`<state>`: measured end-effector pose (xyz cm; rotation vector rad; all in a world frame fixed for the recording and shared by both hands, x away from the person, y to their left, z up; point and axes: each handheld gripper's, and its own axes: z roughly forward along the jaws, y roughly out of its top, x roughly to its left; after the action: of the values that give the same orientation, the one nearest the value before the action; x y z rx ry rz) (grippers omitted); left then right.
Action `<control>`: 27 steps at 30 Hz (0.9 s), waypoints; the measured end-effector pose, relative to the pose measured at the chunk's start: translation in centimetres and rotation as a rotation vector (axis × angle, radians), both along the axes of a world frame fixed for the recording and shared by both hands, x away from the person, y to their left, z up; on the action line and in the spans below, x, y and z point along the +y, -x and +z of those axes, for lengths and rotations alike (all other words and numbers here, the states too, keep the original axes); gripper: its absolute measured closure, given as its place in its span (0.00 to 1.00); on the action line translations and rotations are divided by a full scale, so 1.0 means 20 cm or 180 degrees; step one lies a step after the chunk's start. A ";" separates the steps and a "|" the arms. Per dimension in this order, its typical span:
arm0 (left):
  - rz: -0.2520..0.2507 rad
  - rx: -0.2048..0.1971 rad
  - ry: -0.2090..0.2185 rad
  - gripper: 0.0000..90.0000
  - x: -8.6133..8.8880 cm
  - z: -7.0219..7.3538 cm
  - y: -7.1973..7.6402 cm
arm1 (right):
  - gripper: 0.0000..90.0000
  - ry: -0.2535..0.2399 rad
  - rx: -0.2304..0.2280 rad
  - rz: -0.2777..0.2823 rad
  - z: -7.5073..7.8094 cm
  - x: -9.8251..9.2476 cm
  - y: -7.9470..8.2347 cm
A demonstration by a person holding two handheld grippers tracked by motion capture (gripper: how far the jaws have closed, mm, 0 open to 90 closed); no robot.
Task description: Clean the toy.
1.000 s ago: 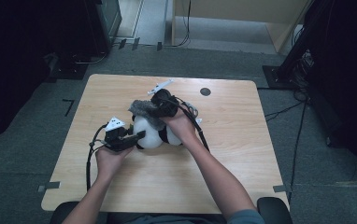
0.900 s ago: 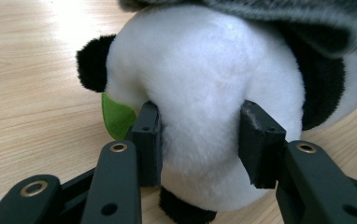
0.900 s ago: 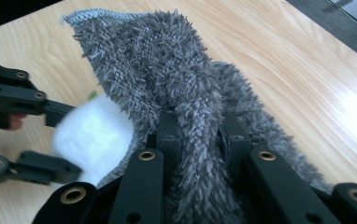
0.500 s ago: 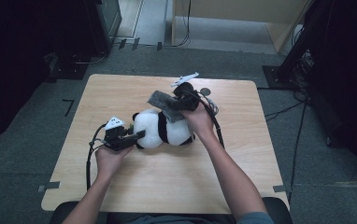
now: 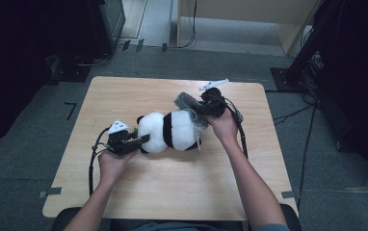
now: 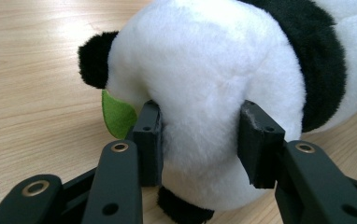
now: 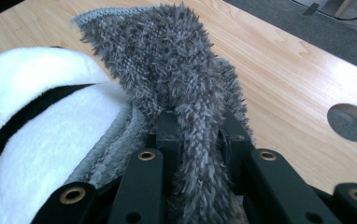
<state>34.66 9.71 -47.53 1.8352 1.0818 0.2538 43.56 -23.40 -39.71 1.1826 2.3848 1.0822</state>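
Two soft, light things: my left gripper [image 6: 200, 140] pinched the panda plush's [image 5: 170, 131] yielding head mid-table, dents showing there, while my right gripper [image 7: 197, 135] clamped the fuzzy grey knit garment [image 7: 176, 70] off its rear end, limp, best held bunched.

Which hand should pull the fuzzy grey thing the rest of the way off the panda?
Probably the right. The right gripper is already shut on the grey fuzzy cloth at the panda's far end. The left gripper is busy clamping the panda's white head, so it's best pinning the toy on the table.
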 end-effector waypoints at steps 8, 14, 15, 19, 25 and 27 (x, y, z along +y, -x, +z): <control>-0.0038 0.0002 0.0027 0.62 0.01 0.00 0.00 | 0.84 -0.0106 -0.0049 0.0024 0.05 0.00 0.03; -0.0012 0.0005 0.0059 0.63 0.00 0.00 0.00 | 0.85 -0.0188 -0.0142 0.0151 0.16 0.07 0.06; -0.0013 0.0000 0.0055 0.63 0.00 0.01 0.00 | 0.85 -0.0205 -0.0172 0.0190 0.18 0.09 0.07; -0.0009 -0.0006 0.0052 0.63 0.00 0.01 0.00 | 0.84 -0.0212 -0.0232 0.0391 0.21 0.22 0.10; -0.0008 0.0002 0.0056 0.63 0.00 0.01 0.00 | 0.84 -0.0192 -0.0198 0.0612 0.18 0.42 0.12; -0.0007 0.0001 0.0058 0.63 0.01 0.01 0.00 | 0.84 -0.0198 -0.0160 0.0671 0.16 0.47 0.13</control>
<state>34.65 9.81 -47.30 1.8203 1.0791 0.2416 40.97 -14.00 -36.48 0.9260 2.4962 1.2423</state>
